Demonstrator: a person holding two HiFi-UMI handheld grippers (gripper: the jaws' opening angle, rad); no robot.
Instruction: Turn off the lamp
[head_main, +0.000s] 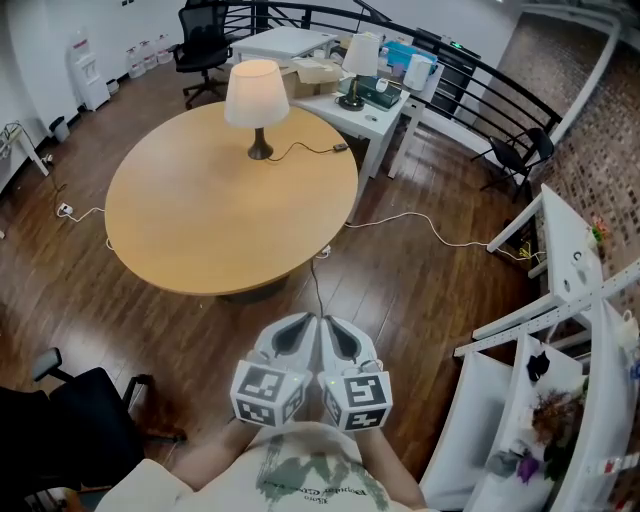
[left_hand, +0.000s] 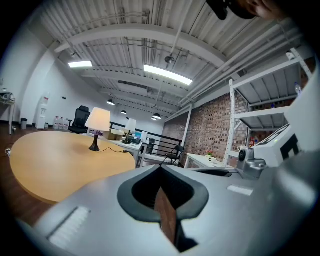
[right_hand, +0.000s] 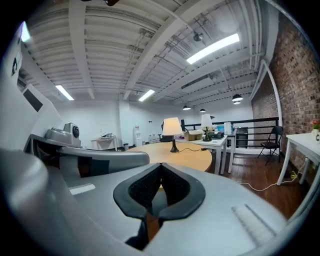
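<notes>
The lamp (head_main: 256, 93) stands lit on the far side of the round wooden table (head_main: 200, 225), with a cream shade and a dark base. Its cord (head_main: 312, 150) runs right along the tabletop to the edge. Both grippers are held close to the person's body, well short of the table. My left gripper (head_main: 298, 322) and right gripper (head_main: 337, 324) sit side by side, each shut with nothing between the jaws. The lamp (left_hand: 97, 120) shows far off in the left gripper view beyond my left gripper (left_hand: 160, 168). It also shows as the lamp (right_hand: 172, 126) past my right gripper (right_hand: 160, 168).
A white desk (head_main: 375, 118) behind the table carries a second lamp (head_main: 359, 57), boxes and a kettle. A white shelving rack (head_main: 570, 330) stands at the right. Black office chairs (head_main: 203, 45) are at the back and one (head_main: 85, 415) at lower left. A white cable (head_main: 430, 225) lies on the wooden floor.
</notes>
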